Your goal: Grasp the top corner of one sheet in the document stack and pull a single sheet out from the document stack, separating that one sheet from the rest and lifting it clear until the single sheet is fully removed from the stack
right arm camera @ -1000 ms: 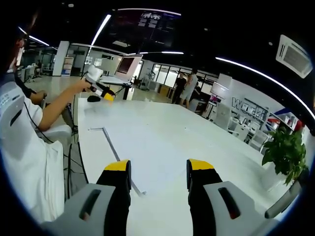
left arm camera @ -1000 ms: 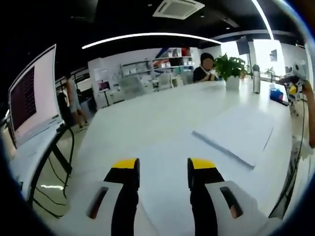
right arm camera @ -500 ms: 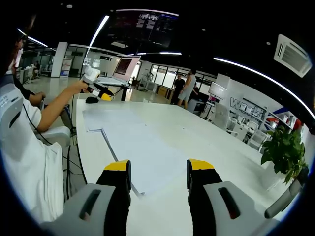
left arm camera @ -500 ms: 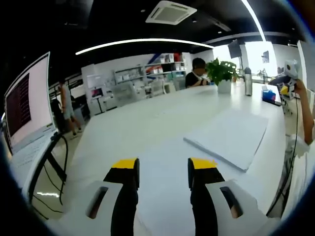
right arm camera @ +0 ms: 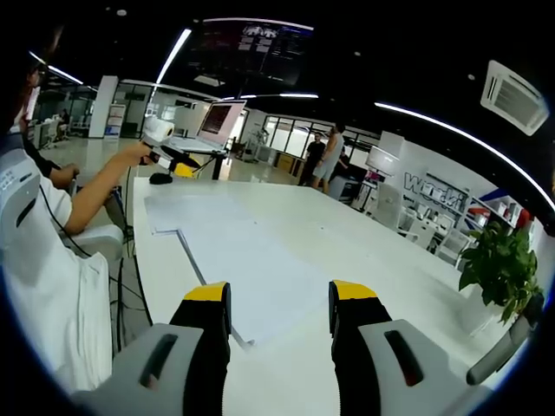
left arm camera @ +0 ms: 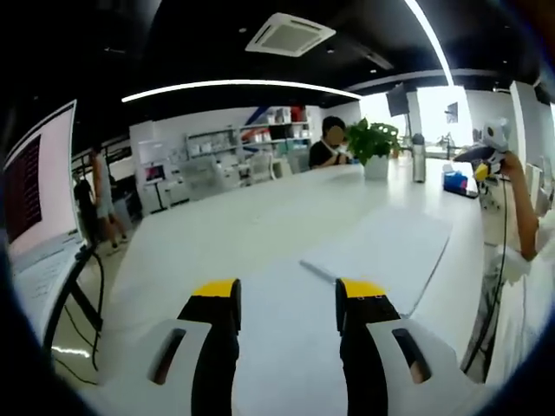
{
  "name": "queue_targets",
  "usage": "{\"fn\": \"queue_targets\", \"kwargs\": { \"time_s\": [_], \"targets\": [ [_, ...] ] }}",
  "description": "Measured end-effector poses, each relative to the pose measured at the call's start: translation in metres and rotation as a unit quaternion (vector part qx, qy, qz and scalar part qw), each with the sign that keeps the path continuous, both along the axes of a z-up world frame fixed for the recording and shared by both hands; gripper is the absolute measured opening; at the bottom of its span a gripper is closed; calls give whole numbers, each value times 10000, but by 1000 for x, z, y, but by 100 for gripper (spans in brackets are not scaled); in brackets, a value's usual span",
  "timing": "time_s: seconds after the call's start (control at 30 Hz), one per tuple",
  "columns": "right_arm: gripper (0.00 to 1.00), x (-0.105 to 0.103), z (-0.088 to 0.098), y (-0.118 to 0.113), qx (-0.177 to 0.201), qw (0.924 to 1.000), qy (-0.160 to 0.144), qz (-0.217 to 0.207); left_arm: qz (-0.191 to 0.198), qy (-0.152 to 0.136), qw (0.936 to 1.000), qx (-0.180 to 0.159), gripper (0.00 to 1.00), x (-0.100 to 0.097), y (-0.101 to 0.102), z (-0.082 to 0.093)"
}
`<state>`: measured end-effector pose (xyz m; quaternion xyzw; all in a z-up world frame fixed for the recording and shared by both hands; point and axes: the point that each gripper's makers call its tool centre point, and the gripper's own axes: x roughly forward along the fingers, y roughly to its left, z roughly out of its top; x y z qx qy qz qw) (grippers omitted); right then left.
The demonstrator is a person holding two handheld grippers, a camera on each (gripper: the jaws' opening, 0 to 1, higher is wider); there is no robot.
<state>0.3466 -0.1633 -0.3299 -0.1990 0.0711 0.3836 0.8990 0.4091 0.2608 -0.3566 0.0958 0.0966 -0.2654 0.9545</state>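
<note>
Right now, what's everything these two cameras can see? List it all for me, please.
document stack: one, white, flat on the table ahead of both grippers
table: one, white, long
potted plant: one, green in a white pot, far end of the table
bottle: one, grey, beside the plant
monitor: one, dark screen, on a stand beside the table
bystanders: two, standing in the background
seated person: one, at the far end
left gripper: black, yellow-tipped, open, empty
right gripper: same, open, empty
</note>
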Motion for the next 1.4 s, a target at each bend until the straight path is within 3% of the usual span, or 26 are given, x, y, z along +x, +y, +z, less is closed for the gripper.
{"fn": "queue_targets", "kwargs": {
  "time_s": [0.5,1.1,1.4],
  "targets": [
    [45,0,2,-1,40,10000,-27,-24,-451,-170,9988,-62,45,-23,-25,21],
    [45,2,9,-2,191,9997,-103,-88,-1064,-282,9937,-221,46,-43,-48,32],
    [45,1,9,-3,195,9997,-120,-88,-1121,-307,9930,-193,46,-48,-51,34]
  ]
}}
